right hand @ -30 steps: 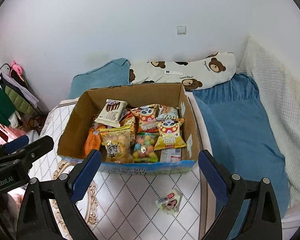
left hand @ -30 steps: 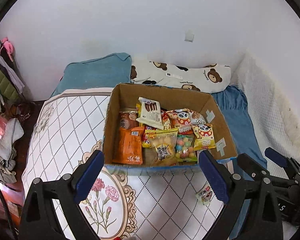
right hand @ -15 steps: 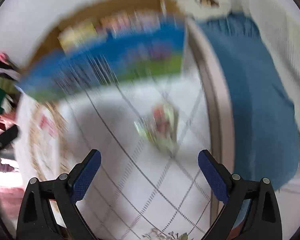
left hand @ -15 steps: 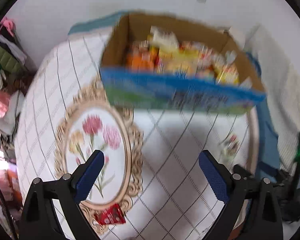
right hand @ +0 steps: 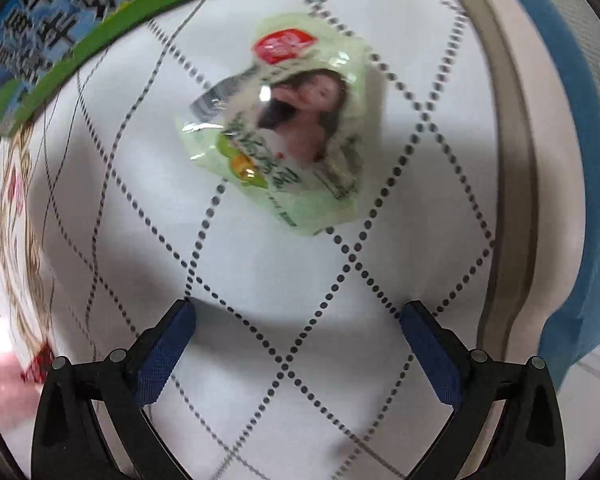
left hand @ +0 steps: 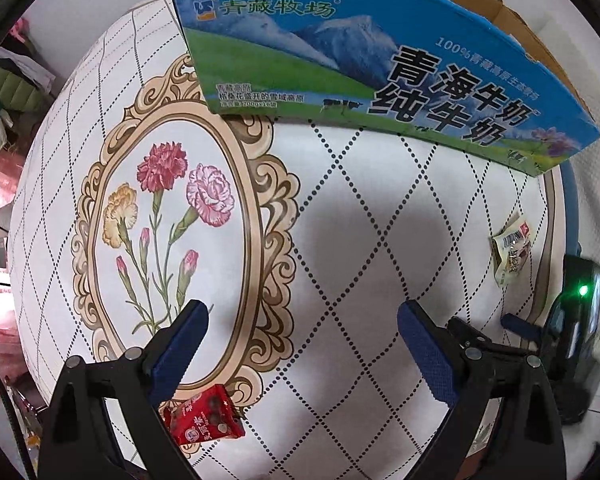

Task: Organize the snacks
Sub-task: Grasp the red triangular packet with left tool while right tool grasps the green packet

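We are at the pick-up step, both tools low over the quilted mat (left hand: 360, 240) with two loose snacks not yet boxed. Our right gripper (right hand: 298, 320) has its tongs spread wide and empty, and the pale green snack packet (right hand: 288, 136) lies flat on the mat at twelve o'clock ahead of them, apart from both pads (the picture is blurred, so its print is hard to read). The blue milk carton box (left hand: 380, 64), where we judge the snacks belong, fills the ten to eleven o'clock edge of that view.

Our left gripper (left hand: 302, 320) is also wide and holds nothing. A small red packet (left hand: 204, 416) lies at about seven o'clock in its view, just beside the left pad, partly hidden by the tool. The green packet shows at three o'clock there, near the mat's edge.

Next, we judge, the right tongs must advance to straddle the flat green packet, press down and close on it, since thin foil may slip.
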### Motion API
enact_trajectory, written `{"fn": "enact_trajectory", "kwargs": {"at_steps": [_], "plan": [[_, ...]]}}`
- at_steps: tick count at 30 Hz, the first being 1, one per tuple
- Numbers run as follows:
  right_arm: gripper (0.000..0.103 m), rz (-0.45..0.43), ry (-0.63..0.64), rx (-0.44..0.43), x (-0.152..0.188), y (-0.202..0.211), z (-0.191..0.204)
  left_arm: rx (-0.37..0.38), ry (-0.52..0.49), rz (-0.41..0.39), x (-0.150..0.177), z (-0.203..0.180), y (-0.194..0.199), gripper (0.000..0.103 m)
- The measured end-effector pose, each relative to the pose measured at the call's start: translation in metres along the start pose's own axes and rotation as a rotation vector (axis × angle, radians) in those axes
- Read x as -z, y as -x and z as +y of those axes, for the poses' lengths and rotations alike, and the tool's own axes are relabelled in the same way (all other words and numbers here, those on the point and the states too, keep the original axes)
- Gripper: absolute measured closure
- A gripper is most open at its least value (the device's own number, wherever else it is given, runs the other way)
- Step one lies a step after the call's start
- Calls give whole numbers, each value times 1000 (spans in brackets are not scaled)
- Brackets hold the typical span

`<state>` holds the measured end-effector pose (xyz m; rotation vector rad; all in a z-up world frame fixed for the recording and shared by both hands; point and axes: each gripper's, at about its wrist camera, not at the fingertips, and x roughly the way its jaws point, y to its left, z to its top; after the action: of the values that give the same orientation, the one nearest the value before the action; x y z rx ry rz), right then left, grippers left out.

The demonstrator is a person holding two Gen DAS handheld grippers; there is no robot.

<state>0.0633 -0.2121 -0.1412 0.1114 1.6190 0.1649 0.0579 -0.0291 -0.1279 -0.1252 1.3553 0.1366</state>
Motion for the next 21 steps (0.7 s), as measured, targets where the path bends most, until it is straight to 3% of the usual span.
{"fn": "enact_trajectory", "kwargs": {"at_steps": [2, 4, 6, 11, 13, 14, 21], "plan": [[18, -70, 52, 25, -2, 28, 4, 0, -3, -10, -2, 0, 2, 6], [18, -173, 79, 59, -5, 57, 7, 3, 5, -33, -1, 3, 10, 6], [18, -235, 73, 20, -14, 78, 4, 12, 22, -40, -1, 7, 15, 6], [19, -169, 92, 8, -47, 57, 3, 25, 61, -34, 1, 20, 19, 6], [34, -123, 100, 5, -55, 40, 4, 19, 72, -36, 4, 26, 21, 6], [39, -119, 96, 13, -55, 37, 5, 18, 78, -35, 6, 31, 22, 6], [41, -102, 143, -36, -15, 44, 44, 17, 126, -26, 26, 79, 29, 6]]}}
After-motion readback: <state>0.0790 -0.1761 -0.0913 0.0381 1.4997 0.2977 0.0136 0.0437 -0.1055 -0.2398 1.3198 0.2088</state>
